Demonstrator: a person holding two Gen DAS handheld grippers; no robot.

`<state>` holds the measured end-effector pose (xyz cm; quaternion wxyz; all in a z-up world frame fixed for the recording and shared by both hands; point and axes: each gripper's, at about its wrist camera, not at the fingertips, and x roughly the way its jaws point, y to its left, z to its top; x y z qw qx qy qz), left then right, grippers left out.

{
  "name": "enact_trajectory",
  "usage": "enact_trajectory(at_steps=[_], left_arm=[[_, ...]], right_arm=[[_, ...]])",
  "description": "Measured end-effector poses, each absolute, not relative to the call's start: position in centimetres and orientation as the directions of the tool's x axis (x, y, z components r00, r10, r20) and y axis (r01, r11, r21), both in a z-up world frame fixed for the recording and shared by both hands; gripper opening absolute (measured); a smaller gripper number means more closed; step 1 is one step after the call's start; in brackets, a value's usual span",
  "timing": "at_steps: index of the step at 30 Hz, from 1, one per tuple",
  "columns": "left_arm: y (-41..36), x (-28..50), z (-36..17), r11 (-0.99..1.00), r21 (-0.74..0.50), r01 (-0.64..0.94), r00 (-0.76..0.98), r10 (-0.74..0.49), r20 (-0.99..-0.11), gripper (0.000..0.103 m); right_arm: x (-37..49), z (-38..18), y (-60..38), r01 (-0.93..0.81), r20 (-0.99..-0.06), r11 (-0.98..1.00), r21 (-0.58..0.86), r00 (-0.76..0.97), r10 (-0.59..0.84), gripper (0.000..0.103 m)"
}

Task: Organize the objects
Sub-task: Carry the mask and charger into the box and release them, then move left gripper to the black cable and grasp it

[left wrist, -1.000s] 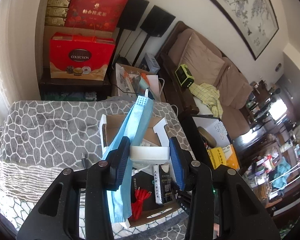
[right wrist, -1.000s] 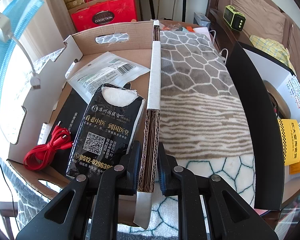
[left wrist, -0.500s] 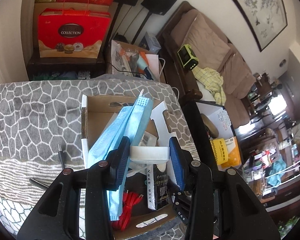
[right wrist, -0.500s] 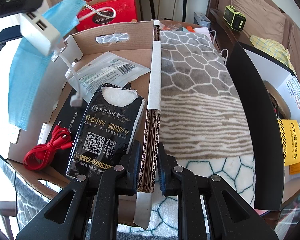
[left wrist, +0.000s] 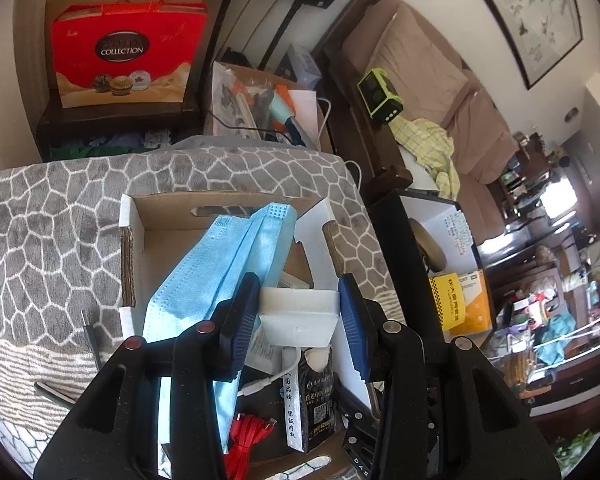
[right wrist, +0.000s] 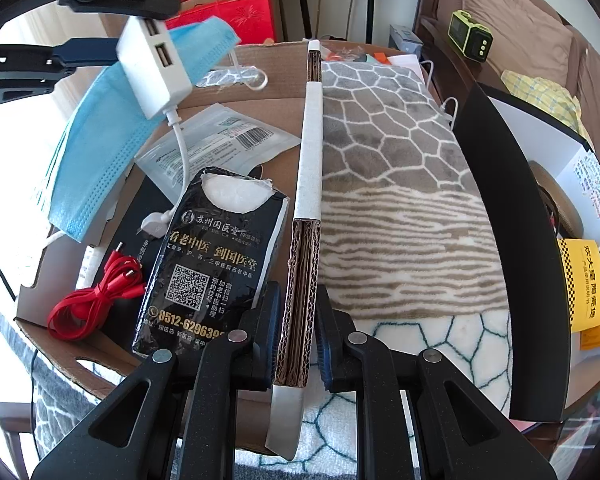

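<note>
While right jaws clamp the box wall (right wrist: 300, 280), left jaws grip white charger (left wrist: 300, 312), USB ports forward.

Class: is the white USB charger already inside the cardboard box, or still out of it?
Out: the left gripper holds the charger above the box; only its cable dangles in.

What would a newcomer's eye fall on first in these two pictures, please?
Probably the left gripper holding a white USB charger block and a pale blue face mask above the open cardboard box. Next, the right gripper pinching the box's right wall, beside a black tissue pack and red cable.
</note>
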<state>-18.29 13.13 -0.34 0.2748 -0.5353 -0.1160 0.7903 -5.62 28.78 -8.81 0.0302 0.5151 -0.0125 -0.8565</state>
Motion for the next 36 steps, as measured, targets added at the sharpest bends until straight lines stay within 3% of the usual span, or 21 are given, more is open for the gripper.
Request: enact_trajectory(at_steps=[4,8,16,19,31,36], left_arm=[[13.9,-18.8,-0.9,-0.823,-0.460,-0.333,-0.268,0.550,-0.791,0.039],[14.1,-18.6,-0.5,-0.817,-0.447,-0.364,-0.277,0.553,-0.786,0.052],[11.5,-17.6,1.9,-0.825,-0.414,-0.384,-0.340,0.543,-0.767,0.060],[9.9,-17.4,2.5,-0.835,-0.401,-0.376,-0.355,0.529,-0.770,0.069],[5.4,-14.7,1.5,-0.856,-0.373,-0.360,-0.344,0.493,-0.799,0.073],[2.4,-14.0,0.9,-0.898,-0.337,-0.283,-0.393,0.429,-0.813,0.085]], right_arm=[[-5.6,-8.8,28.7,0.039,-0.882,-0.998,0.053,-0.467,-0.065,0.017],[-5.6,-8.9,28.6,0.038,-0.882,-0.998,0.055,-0.466,-0.066,0.017],[-5.5,-9.0,28.4,0.037,-0.883,-0.998,0.054,-0.465,-0.065,0.017],[-5.5,-9.0,28.4,0.038,-0.883,-0.998,0.056,-0.465,-0.067,0.017],[-5.5,-9.0,28.5,0.038,-0.883,-0.998,0.055,-0.465,-0.067,0.017],[-5.5,-9.0,28.5,0.038,-0.883,-0.998,0.055,-0.465,-0.067,0.017]])
